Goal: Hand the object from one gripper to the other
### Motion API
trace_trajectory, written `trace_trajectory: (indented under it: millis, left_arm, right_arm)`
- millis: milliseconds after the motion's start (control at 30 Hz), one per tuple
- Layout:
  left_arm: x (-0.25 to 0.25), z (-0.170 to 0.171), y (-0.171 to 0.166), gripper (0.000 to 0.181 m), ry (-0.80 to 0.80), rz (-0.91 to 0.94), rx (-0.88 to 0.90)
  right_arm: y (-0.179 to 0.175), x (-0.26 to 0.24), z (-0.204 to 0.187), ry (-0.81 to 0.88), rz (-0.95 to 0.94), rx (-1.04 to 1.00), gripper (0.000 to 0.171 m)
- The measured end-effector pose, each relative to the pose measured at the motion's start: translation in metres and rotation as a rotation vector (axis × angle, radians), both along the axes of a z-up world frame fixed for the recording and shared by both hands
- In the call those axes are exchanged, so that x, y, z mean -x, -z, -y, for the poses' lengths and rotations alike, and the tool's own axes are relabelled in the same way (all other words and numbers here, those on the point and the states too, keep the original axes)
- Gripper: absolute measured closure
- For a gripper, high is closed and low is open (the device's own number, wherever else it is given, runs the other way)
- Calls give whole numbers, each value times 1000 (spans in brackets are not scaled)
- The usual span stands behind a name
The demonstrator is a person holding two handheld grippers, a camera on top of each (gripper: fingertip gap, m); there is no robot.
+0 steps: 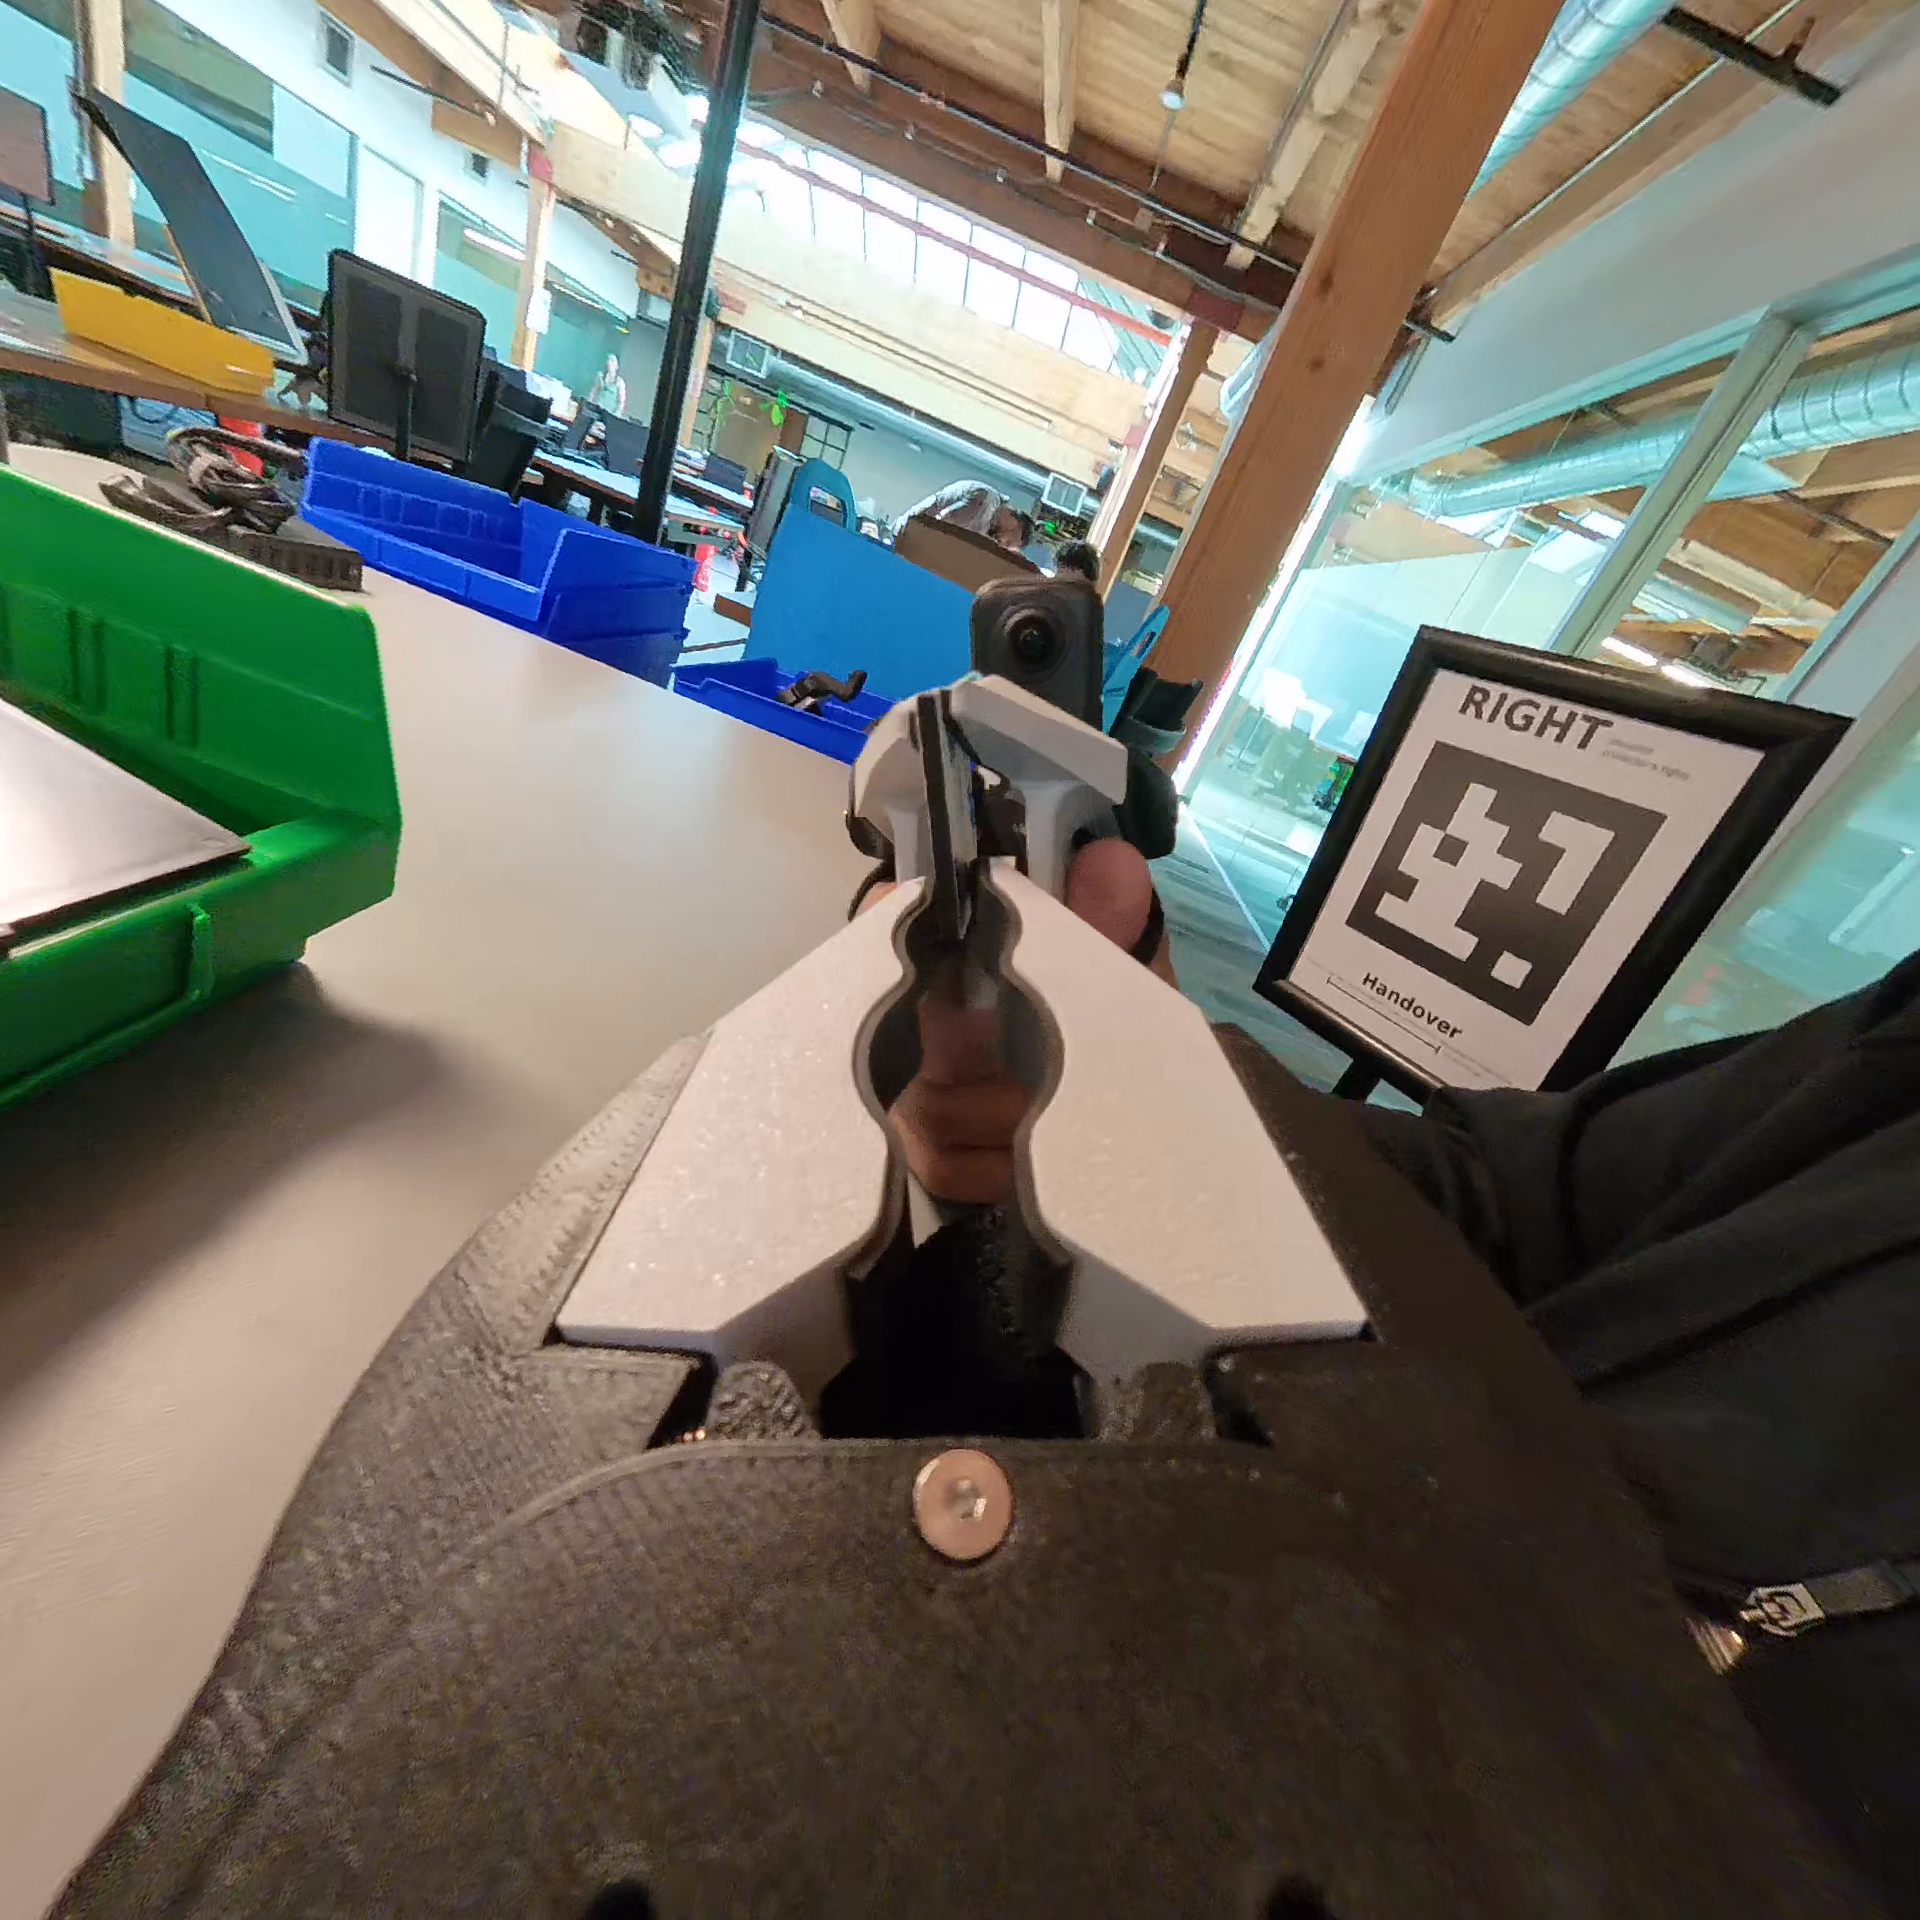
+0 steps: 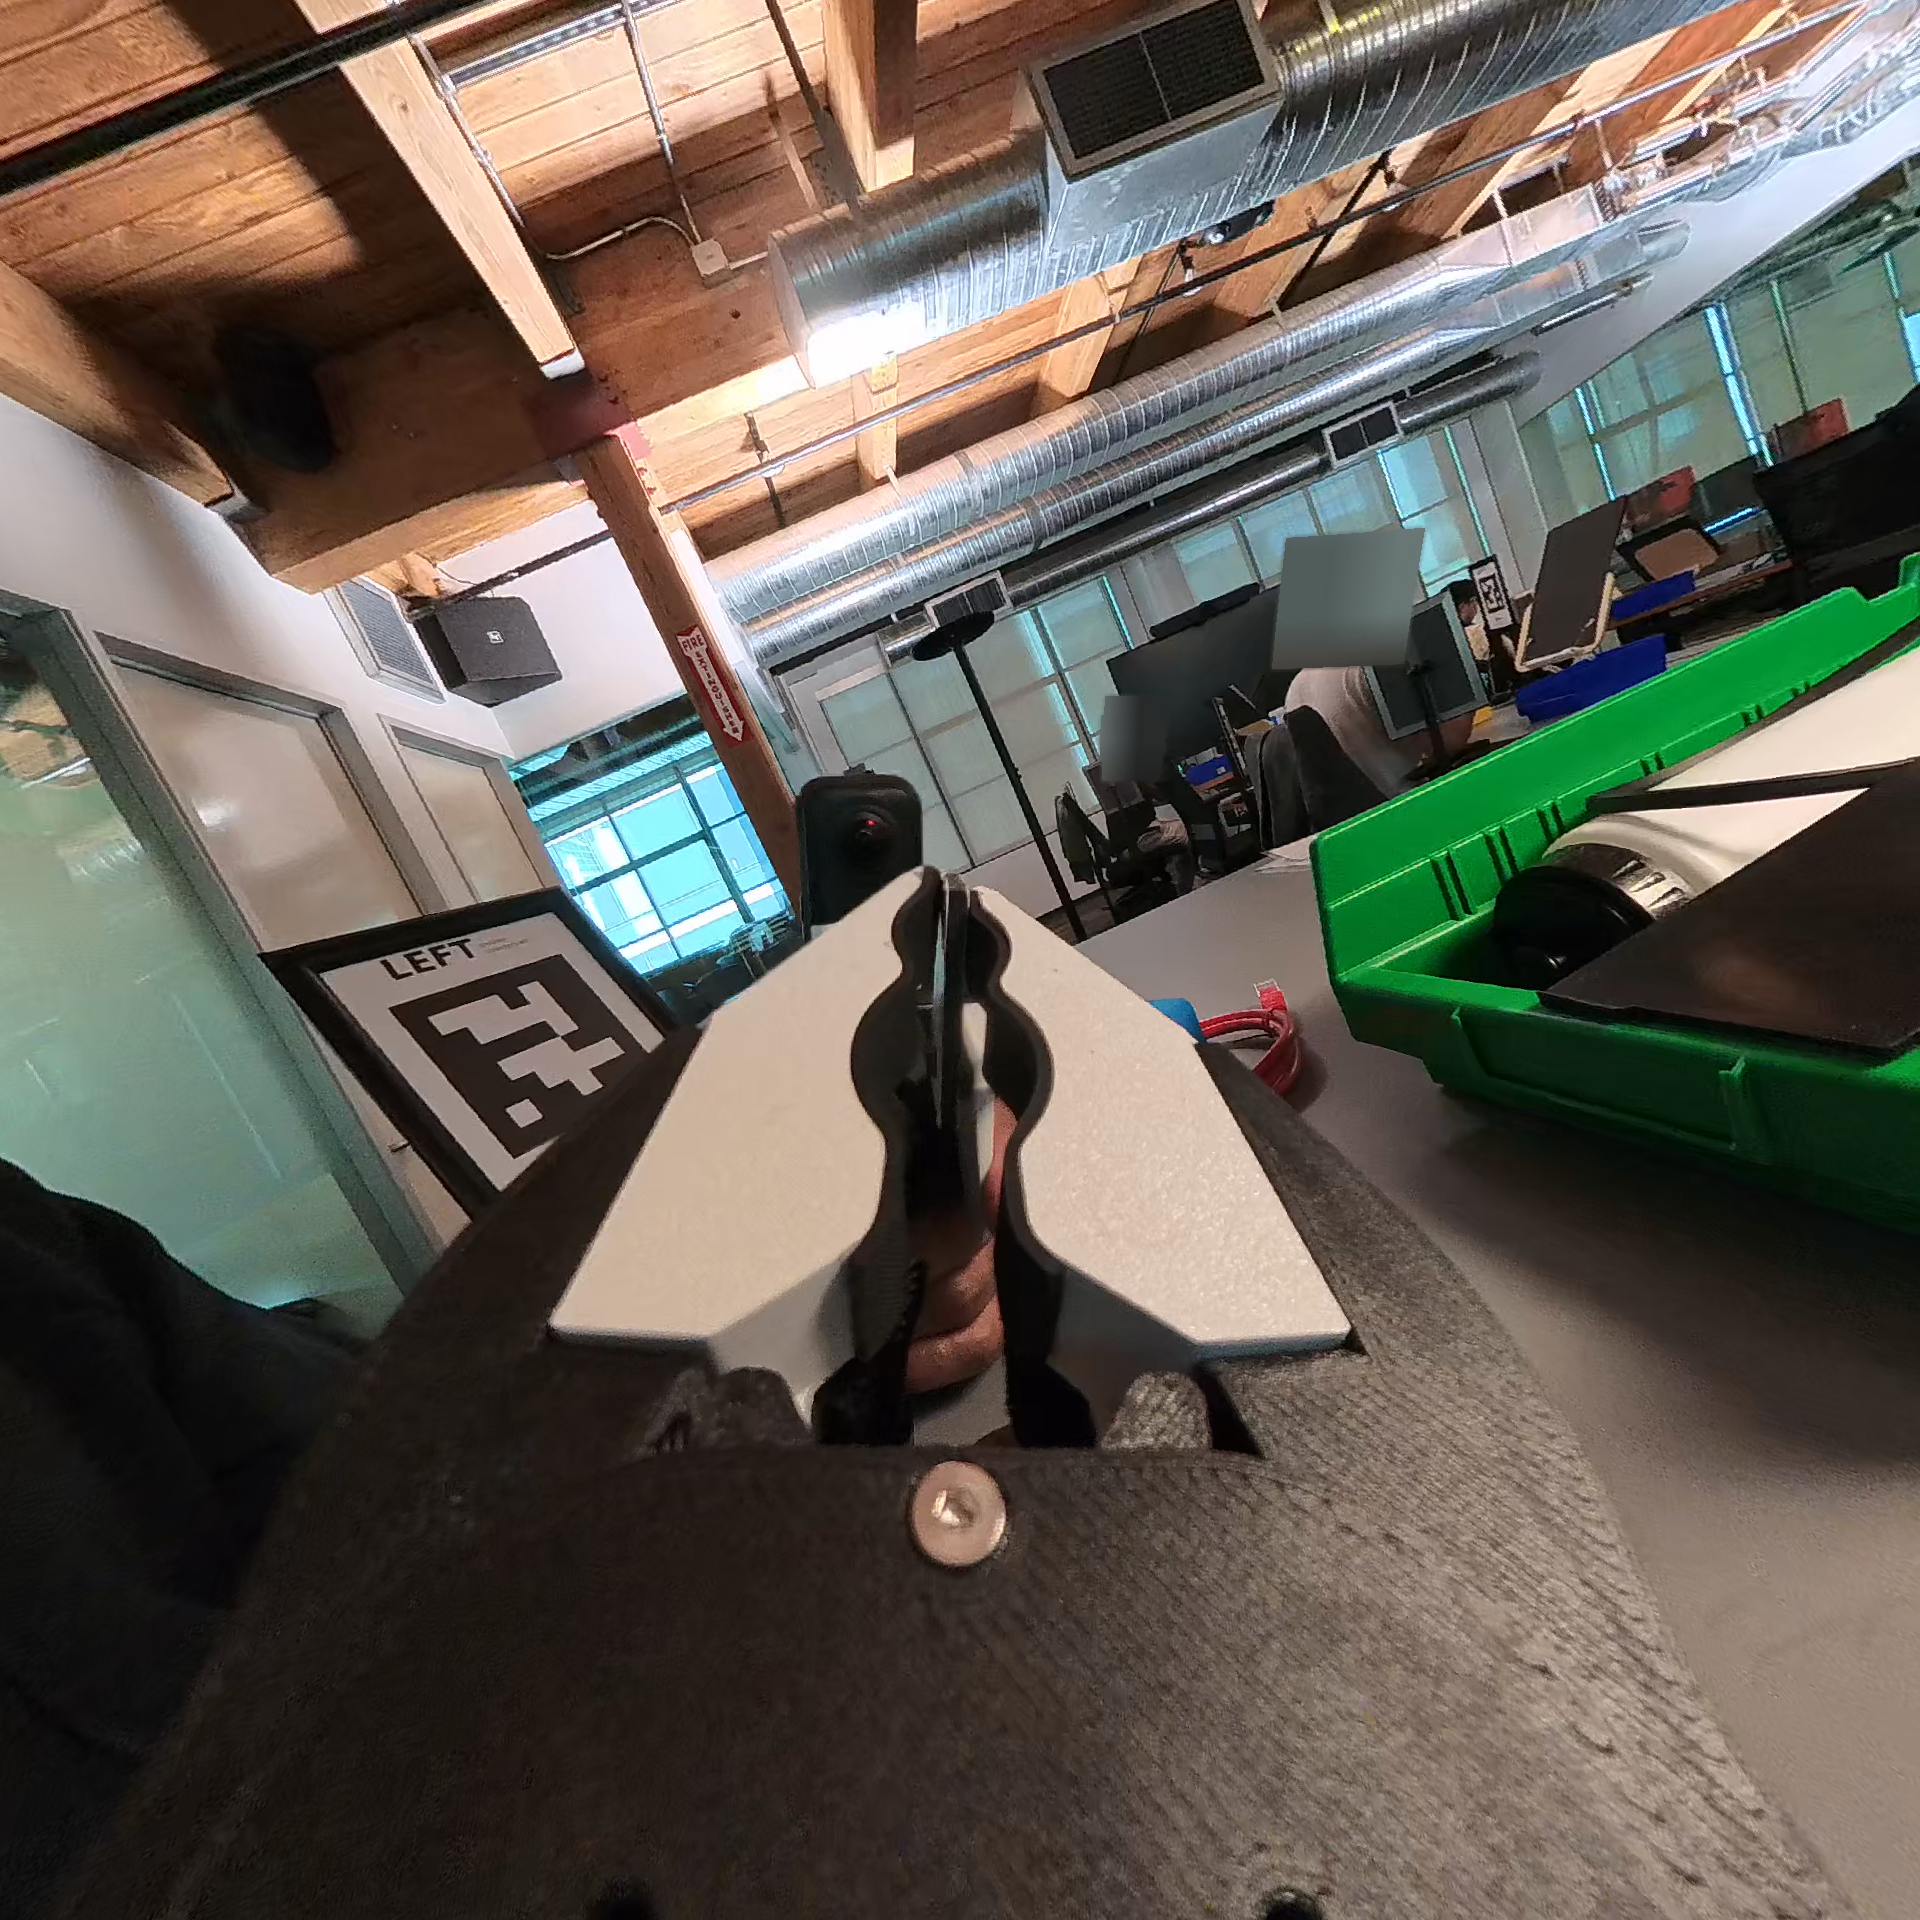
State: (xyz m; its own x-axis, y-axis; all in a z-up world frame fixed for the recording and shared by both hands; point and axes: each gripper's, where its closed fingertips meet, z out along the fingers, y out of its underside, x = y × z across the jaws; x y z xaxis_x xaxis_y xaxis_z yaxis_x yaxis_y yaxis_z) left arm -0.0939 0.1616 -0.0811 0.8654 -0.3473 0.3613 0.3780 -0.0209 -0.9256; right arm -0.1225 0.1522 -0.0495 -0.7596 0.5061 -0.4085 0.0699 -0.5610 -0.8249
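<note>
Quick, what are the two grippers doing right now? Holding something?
Left gripper: closed on one end of a thin flat black object.
Right gripper: closed on the same flat black object, at its other end.

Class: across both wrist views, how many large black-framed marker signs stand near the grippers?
2. One framed sign at the right of the left wrist view; another at the left of the right wrist view. More may be hidden.

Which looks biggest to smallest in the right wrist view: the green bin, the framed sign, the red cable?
1. Green bin, partly cut off by the picture's edge.
2. Framed sign, its lower corner hidden behind the gripper.
3. Red cable, clearly smallest.
The sign stands farther back, so its true size is unsure.
</note>
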Motion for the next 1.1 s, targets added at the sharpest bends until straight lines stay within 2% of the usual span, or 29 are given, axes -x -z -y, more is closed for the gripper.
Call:
trace_trajectory:
  millis: [333, 667, 700, 800, 867, 967, 1033, 1100]
  left_arm:
    - [31, 27, -27, 178, -68, 141, -236]
    - [34, 31, -31, 176, -74, 164, -274]
    - [35, 29, -30, 174, -85, 164, -266]
    - [38, 24, -26, 150, -113, 166, -229]
    - [37, 23, -25, 147, -105, 166, -221]
    - [34, 22, -24, 150, -90, 167, -216]
    - [30, 24, -26, 172, -62, 158, -232]
    - [28, 26, -28, 177, -53, 150, -251]
  right_arm:
    - [8, 4, 13, -18, 36, -79, 167]
    - [21, 5, 34, -76, 98, -193, 167]
    - [20, 5, 31, -70, 94, -178, 167]
    - [9, 3, 15, -38, 53, -80, 167]
    - [5, 3, 6, -26, 41, -21, 167]
    - [6, 2, 10, -36, 36, -41, 167]
    - [9, 2, 17, -36, 43, -93, 166]
    - [10, 1, 20, -44, 39, -107, 163]
